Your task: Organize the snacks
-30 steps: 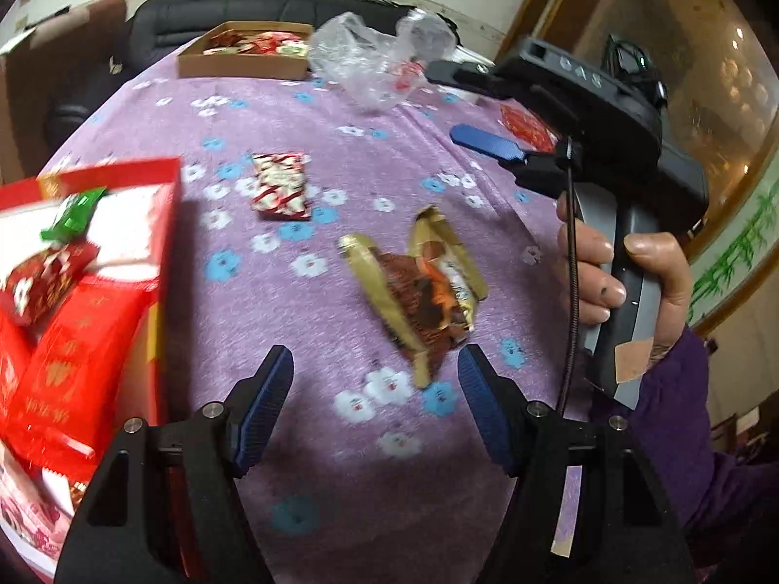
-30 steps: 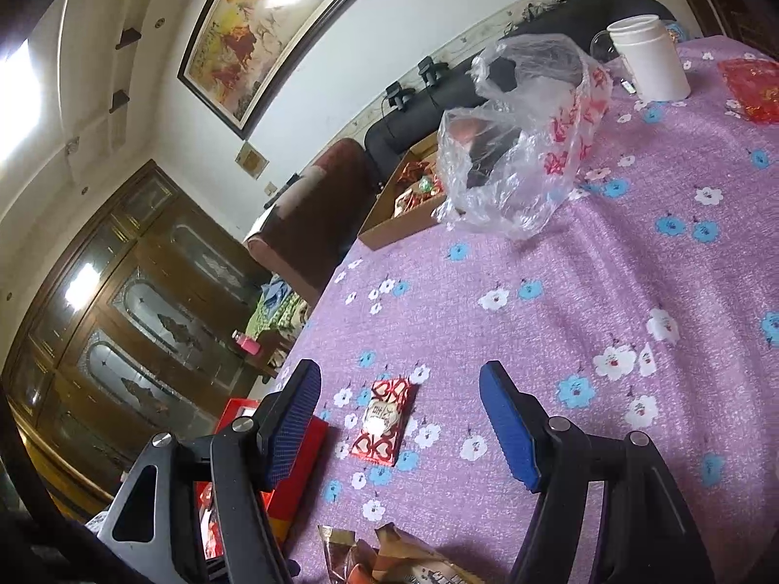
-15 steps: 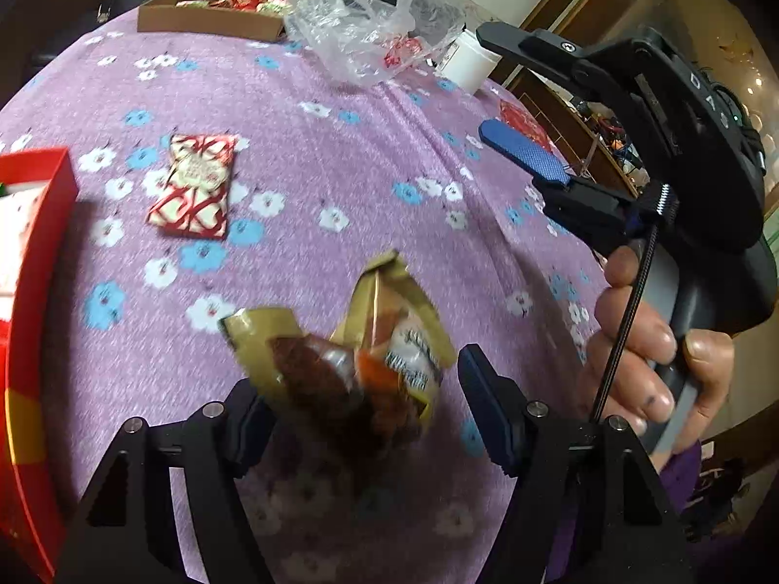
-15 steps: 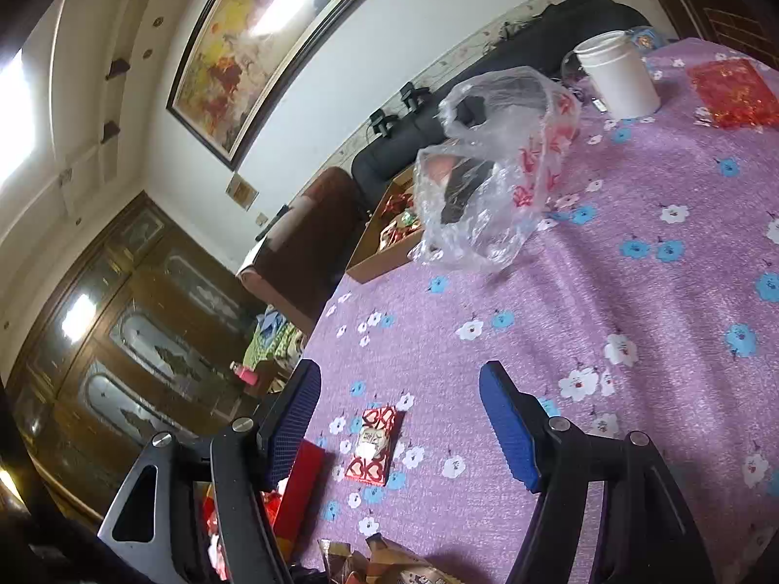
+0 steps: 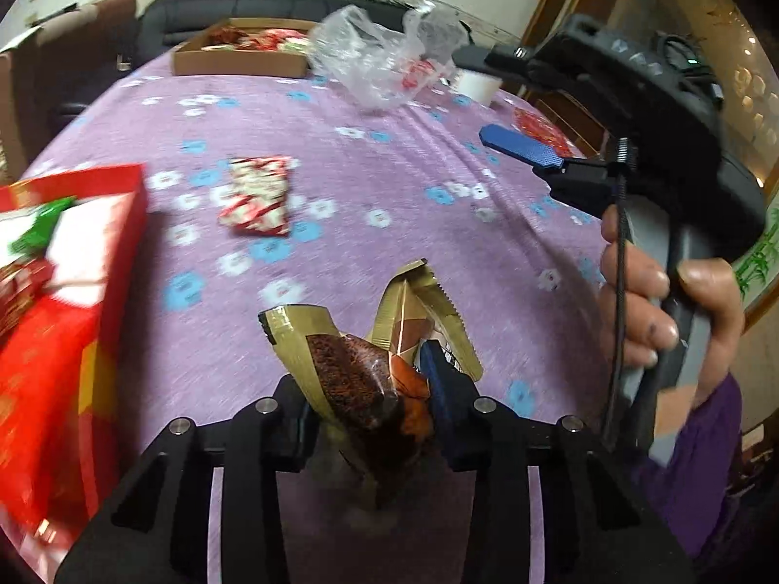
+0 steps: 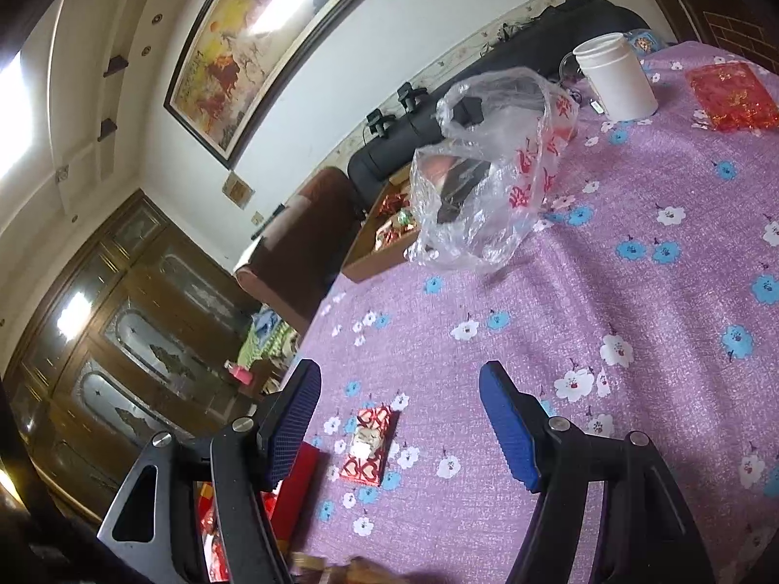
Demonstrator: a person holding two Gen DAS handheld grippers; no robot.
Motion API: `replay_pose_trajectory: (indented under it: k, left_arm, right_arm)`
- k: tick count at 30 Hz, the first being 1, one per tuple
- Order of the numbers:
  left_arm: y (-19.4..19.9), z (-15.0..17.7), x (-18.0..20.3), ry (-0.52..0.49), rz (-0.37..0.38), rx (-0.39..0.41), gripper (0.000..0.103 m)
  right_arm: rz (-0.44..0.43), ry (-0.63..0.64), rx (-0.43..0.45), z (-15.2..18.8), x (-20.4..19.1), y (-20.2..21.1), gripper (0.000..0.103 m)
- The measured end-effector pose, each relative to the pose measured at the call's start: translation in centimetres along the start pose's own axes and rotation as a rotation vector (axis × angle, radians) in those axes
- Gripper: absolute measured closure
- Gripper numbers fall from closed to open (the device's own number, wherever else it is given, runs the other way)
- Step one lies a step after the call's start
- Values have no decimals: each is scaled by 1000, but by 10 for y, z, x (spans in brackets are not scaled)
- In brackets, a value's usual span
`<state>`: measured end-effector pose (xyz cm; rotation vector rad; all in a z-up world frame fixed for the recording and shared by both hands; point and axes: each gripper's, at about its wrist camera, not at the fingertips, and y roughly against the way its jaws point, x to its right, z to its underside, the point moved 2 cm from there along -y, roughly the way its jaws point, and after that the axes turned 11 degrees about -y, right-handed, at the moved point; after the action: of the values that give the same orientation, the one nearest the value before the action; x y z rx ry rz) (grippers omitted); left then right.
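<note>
Two gold-and-brown snack packets stick up between the fingers of my left gripper; its jaws are closing and the pads press on the packets' lower part, just above the purple flowered tablecloth. A red-and-white packet lies flat farther back, also visible in the right wrist view as the packet. To the left stands an open red box holding red and green sweets. My right gripper hovers open over the cloth with nothing between its blue pads; a hand holds it at the right of the left wrist view.
At the far edge sit a brown cardboard tray of sweets, a crumpled clear plastic bag, a white jar and a red packet. A dark sofa and a brown chair stand behind the table.
My left gripper came down over the gold packets and its jaws narrowed onto them; the packets now stand up between the pads. The right gripper has stayed open and nearly still.
</note>
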<state>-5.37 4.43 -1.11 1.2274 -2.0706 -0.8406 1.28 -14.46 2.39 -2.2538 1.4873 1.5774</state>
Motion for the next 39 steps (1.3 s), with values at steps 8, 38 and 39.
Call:
replay_pose_trajectory:
  k: [8, 38, 39]
  left_arm:
    - [48, 25, -15, -12, -139, 65, 67]
    - [60, 64, -9, -72, -169, 44, 66]
    - [60, 63, -9, -74, -168, 42, 66]
  right_arm:
    - [158, 152, -194, 38, -19, -52, 33]
    - [534, 581, -485, 95, -85, -144, 78]
    - [534, 581, -482, 94, -82, -139, 78]
